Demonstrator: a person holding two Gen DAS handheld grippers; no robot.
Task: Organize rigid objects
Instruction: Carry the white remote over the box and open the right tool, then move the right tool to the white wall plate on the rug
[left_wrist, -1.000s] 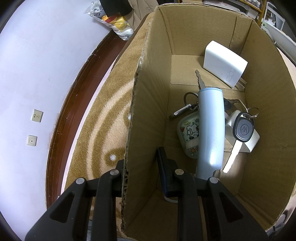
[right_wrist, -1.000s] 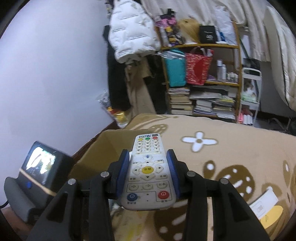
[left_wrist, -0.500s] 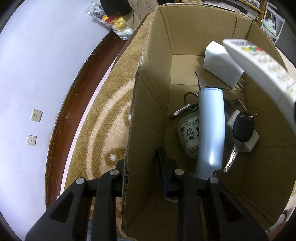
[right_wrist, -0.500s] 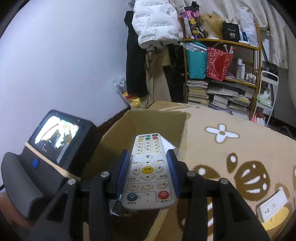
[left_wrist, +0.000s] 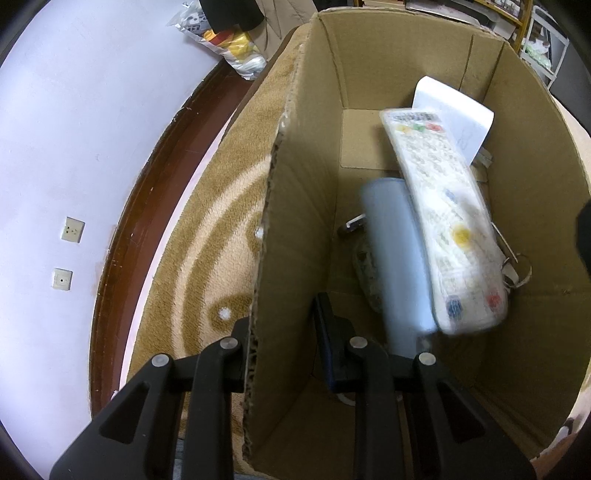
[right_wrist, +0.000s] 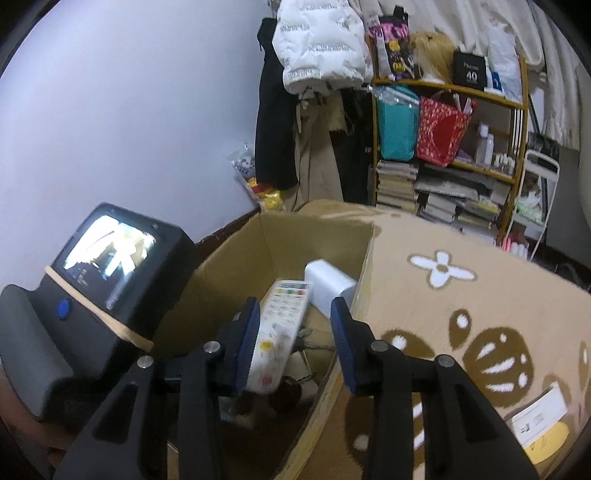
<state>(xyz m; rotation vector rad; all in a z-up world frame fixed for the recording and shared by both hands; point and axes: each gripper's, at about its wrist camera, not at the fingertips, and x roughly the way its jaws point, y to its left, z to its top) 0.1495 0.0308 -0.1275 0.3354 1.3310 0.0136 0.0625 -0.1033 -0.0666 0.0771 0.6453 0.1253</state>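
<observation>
Two grippers: our left gripper clamps the brown cardboard box wall; our right gripper gapes, white push-button remote loose inside at 12 o'clock. Next, we fetch another item.

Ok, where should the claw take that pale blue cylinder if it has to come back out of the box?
Take the pale blue cylinder across its round body near the far end, coming straight down through the open top: the cardboard box walls block every side. The remote crowds one flank, so clearance looks tight.
</observation>
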